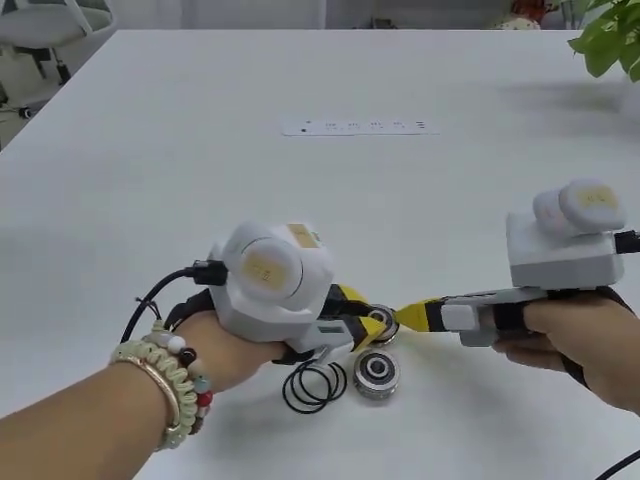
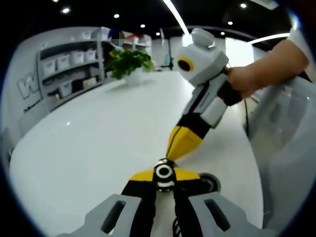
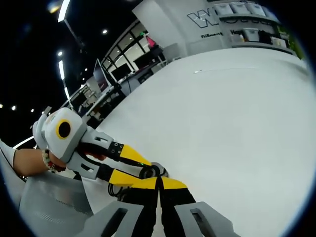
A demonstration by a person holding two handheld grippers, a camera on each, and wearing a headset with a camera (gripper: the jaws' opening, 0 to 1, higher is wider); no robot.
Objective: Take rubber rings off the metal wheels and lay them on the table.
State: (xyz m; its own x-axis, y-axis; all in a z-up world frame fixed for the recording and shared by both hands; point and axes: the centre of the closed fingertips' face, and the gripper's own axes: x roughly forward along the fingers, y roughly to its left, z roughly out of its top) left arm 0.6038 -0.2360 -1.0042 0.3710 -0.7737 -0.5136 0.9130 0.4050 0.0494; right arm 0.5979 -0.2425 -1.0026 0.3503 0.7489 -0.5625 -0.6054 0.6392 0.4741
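One metal wheel point(image 2: 164, 173) is off the bench point(image 1: 300, 200), clamped between the yellow jaws of the left tool point(image 1: 370, 322). Judging by that grip, it is being kept from turning so the rubber can be worked off. The right tool point(image 1: 408, 316) comes in from the opposite side, jaws pressed together and tip right against that wheel. Probably pinching or prying at a ring, but I can't tell whether rubber is caught.

A second wheel point(image 1: 377, 371) lies flat on the bench just below the two tools. Its rim is too small to read for rubber.

A few black rubber rings point(image 1: 315, 384) lie loose and overlapping beside it, directly on the bench and not in any tray, likely the drop spot.

Further out are a paper strip point(image 1: 358, 126) and plant leaves point(image 1: 610, 40) at the far corner.
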